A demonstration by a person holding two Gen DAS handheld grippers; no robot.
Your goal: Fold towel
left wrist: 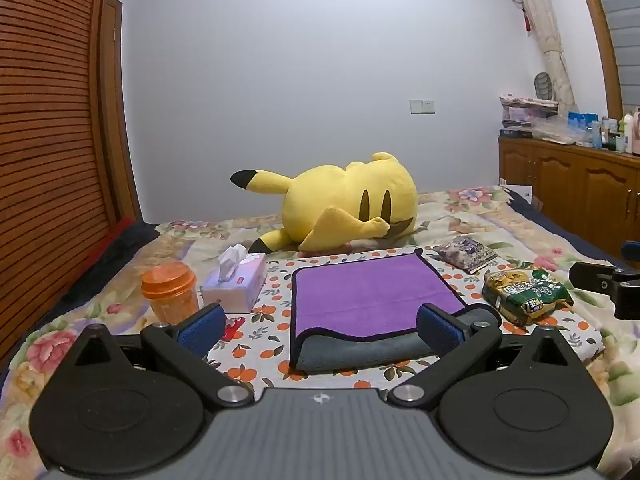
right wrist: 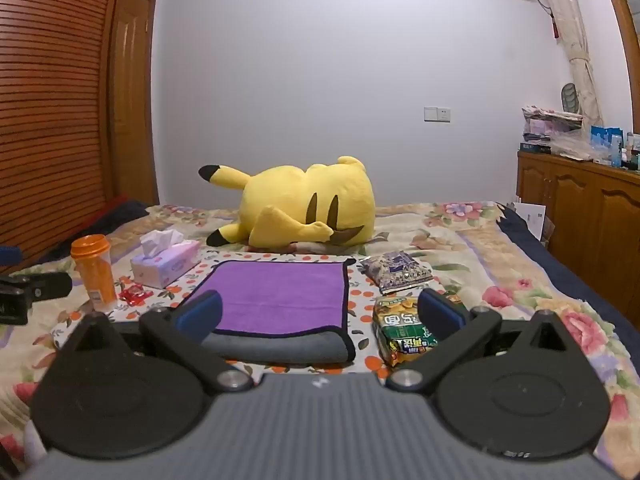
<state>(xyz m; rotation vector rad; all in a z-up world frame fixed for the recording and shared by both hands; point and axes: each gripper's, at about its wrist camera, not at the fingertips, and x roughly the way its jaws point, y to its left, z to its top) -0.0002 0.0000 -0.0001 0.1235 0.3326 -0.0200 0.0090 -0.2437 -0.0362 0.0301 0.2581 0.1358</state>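
Note:
A purple towel (left wrist: 368,292) with a dark border lies on an orange-print cloth on the bed; its near edge is turned over and shows a grey underside (left wrist: 360,350). My left gripper (left wrist: 320,326) is open and empty, hovering just before the towel's near edge. In the right wrist view the same towel (right wrist: 280,296) lies ahead and left. My right gripper (right wrist: 320,312) is open and empty, near the towel's near right corner. Part of the right gripper (left wrist: 608,284) shows at the right edge of the left wrist view.
An orange lidded cup (left wrist: 170,292) and a tissue box (left wrist: 236,284) stand left of the towel. A green snack bag (left wrist: 524,294) and a purple packet (left wrist: 466,254) lie to its right. A yellow plush toy (left wrist: 344,204) lies behind. Wooden cabinets (left wrist: 580,184) stand at right.

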